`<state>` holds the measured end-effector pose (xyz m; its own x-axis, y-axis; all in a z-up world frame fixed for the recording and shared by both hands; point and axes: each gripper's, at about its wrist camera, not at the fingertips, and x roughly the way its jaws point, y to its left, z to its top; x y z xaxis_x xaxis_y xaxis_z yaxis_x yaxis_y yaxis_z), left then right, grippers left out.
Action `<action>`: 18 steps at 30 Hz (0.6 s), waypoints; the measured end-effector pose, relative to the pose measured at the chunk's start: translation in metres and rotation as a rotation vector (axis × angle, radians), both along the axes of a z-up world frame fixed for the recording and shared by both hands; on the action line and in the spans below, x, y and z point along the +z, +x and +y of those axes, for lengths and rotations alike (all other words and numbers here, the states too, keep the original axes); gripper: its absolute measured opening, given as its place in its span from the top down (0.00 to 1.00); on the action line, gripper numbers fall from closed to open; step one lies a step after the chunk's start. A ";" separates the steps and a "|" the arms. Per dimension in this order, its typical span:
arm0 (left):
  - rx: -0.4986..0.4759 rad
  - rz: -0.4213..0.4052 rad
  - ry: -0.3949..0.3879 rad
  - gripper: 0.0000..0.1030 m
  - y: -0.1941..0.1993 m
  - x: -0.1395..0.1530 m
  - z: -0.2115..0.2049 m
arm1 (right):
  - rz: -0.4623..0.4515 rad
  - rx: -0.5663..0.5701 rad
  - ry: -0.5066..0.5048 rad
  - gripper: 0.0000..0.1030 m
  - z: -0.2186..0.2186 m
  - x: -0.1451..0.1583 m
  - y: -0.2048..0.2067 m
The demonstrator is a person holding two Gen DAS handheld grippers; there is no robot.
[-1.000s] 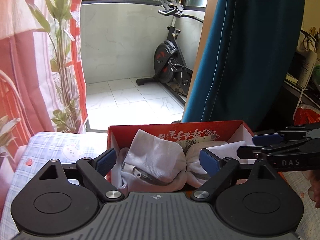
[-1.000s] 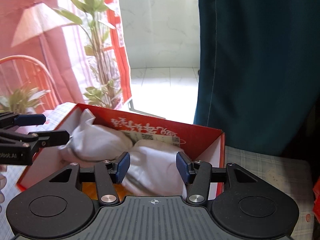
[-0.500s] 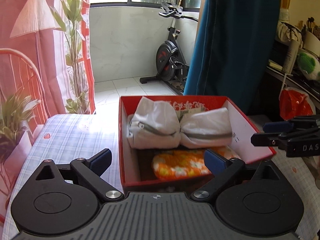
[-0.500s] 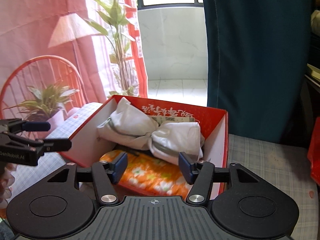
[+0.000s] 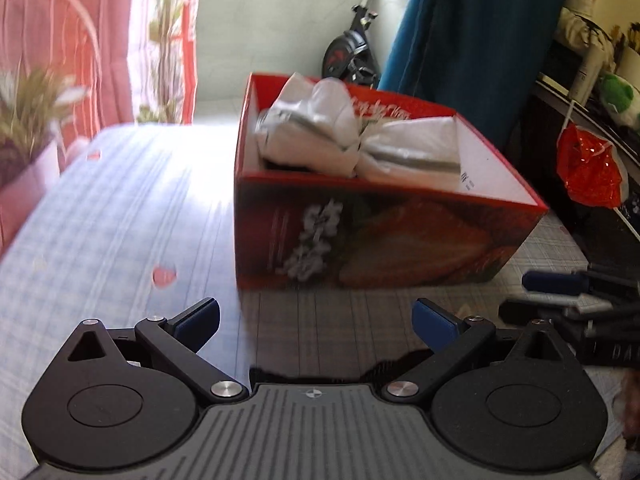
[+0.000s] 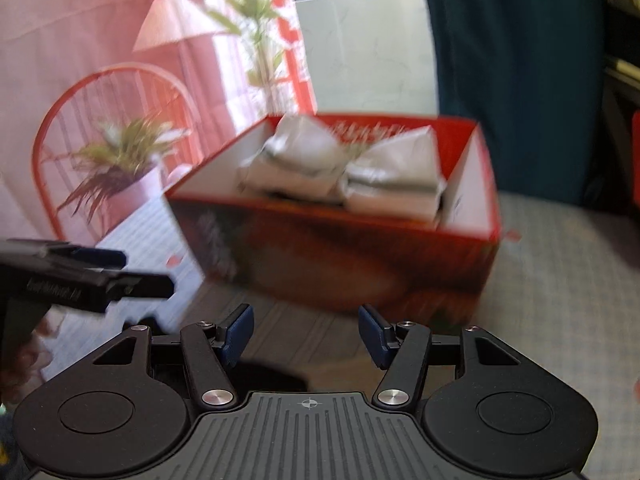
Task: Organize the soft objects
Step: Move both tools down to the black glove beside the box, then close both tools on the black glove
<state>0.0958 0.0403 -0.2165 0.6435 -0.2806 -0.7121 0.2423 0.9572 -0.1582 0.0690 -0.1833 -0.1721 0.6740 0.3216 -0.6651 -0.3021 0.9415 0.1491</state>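
Two bundles side by side in box.

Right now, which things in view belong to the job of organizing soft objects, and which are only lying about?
Belong to the job:
- red box
- white zippered bundle inside the box
- left gripper, open and empty
- right gripper, open and empty

Only lying about:
- potted plant
- exercise bike
- red plastic bag
- blue curtain
- checked tablecloth

Both grippers, left gripper and right gripper, share black linkage arms, blue fingertip pads, silver screws and ribbed grey housings.
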 end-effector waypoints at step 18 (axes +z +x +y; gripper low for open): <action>0.045 0.033 -0.056 0.12 -0.025 -0.047 0.016 | 0.104 0.017 0.001 0.47 0.017 -0.051 -0.015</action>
